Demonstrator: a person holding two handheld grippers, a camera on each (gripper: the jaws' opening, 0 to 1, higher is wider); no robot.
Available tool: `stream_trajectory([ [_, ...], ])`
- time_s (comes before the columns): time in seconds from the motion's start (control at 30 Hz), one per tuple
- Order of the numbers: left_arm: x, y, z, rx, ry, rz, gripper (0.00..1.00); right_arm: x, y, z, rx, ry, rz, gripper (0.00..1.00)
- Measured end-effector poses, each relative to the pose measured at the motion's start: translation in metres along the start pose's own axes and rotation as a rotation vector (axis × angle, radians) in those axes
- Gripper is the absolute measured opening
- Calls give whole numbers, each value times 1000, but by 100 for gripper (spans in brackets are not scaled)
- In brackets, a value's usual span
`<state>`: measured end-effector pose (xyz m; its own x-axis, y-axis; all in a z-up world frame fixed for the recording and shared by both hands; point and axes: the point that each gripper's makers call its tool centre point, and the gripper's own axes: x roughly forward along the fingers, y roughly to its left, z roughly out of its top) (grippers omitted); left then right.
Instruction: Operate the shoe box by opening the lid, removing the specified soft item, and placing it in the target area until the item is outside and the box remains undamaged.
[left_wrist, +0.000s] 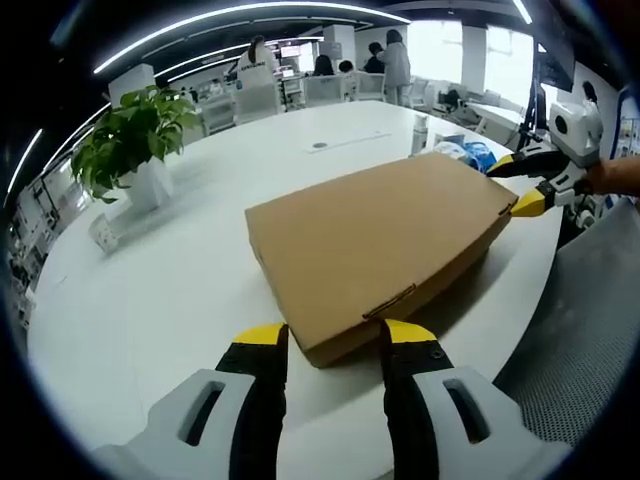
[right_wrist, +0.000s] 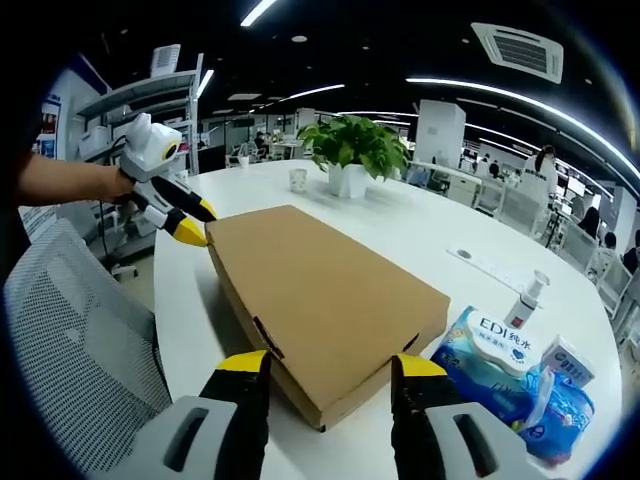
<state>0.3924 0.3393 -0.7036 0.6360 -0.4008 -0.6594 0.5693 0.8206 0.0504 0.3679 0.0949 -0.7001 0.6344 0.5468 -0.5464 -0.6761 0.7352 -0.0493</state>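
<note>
- Lying flat and shut on the white counter: one box, plain brown cardboard, wide and shallow, lid down. In the right gripper view it sits the same way, with a locking tab slot showing on each of the two near sides.
- Left gripper: jaws spread, yellow tips at the near corner of the box, one to either side of it, pinching nothing. A tuck tab of the lid sits just beside the right-hand tip.
- Right gripper: jaws spread, straddling the opposite corner, nothing held. From the left gripper view it shows at the far corner, tips open about the edge; whether they touch the card I cannot tell.
- Handling, as I judge it: corrugated card, light, stiff across the panels but easily creased or torn at tabs and hinge. Likely to slide on the smooth counter if pushed from one side only.
- Where to take hold: the lid's front lip beside the tabs, lifting gently while the other gripper steadies the base.
- Soft item: inside, unseen.
- Also on the counter: potted plant; blue wipes pack near the box; small bottle.
</note>
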Motion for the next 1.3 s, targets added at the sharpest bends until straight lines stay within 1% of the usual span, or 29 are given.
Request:
stream_trajectory([
  [0.43,4,0,-3,2,8,5,36,2,-1,-3,-24,8,-2,45],
  [0.67,7,-2,-4,9,15,13,38,3,0,-7,-106,26,-12,44],
  [0.8,10,-2,-6,29,26,22,39,3,-1,-7,-106,25,-17,44],
  [0.93,11,-1,-8,23,28,27,39,3,-1,-8,-113,26,-23,45],
  [0.97,11,-1,-8,21,27,26,39,4,-1,-12,-108,49,-17,43],
  [1.0,11,-1,-8,18,23,24,39,5,7,-35,-51,155,24,39],
  [1.03,11,-1,-8,18,21,21,39,8,8,-42,-65,163,22,39],
  [1.07,11,0,-8,15,18,17,39,9,8,-38,-108,110,1,39],
  [1.1,11,1,-8,15,18,15,39,8,9,-36,-97,92,-7,41],
  [1.13,10,1,-9,10,19,13,38,8,12,-35,-51,84,6,42],
  [1.17,10,1,-9,10,18,13,38,7,11,-34,-38,88,7,43],
  [1.23,10,0,-9,11,16,6,38,7,7,-33,-46,90,3,41],
  [1.3,10,-1,-12,25,30,-4,38,6,5,-32,-51,96,3,38],
])
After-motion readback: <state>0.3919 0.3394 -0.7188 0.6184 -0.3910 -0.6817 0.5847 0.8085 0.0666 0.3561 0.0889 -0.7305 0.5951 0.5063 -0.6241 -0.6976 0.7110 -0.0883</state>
